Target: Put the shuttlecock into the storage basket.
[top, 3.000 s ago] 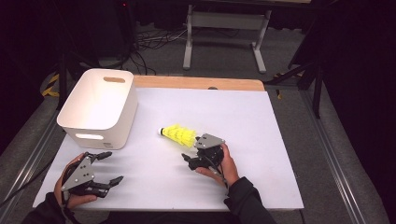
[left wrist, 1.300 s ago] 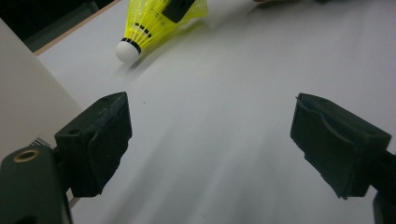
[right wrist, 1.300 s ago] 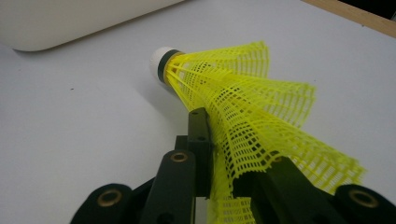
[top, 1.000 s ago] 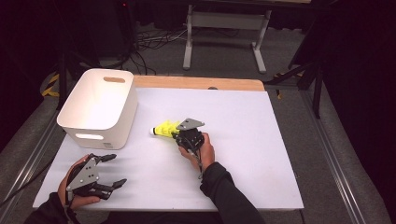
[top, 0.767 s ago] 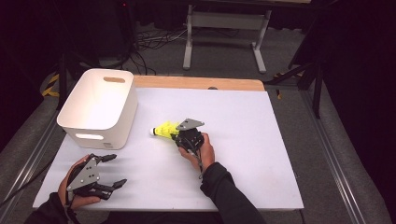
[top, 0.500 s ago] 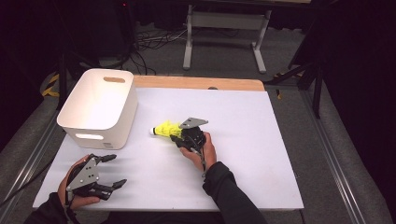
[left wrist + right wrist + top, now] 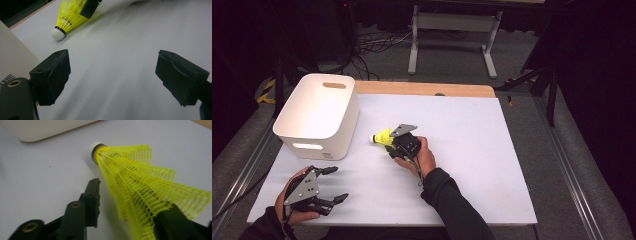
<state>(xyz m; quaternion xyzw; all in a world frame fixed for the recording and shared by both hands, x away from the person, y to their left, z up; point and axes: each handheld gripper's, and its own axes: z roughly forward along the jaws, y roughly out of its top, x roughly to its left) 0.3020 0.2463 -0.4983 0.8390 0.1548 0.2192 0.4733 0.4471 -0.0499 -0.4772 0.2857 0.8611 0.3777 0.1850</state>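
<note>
White table point(image 7: 492, 150): yellow shuttlecock point(image 7: 140, 185) lies between the opening right tongs point(image 7: 130, 212).

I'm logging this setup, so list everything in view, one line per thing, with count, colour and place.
shuttlecocks: a nested stack, exact count unclear, yellow with white cork, lying on the mat right of the bin, between the right gripper's jaws
bin: one, white, handle slot in its far wall, far-left part of the mat
mat: one, white, covering the table
table: one, wooden edge along the far side
metal stand: one, grey, on the floor beyond the table
left gripper: one, black, open, near-left corner, holding nothing
right gripper: one, black, jaws just opening, the left jaw clear of the shuttlecocks
</note>
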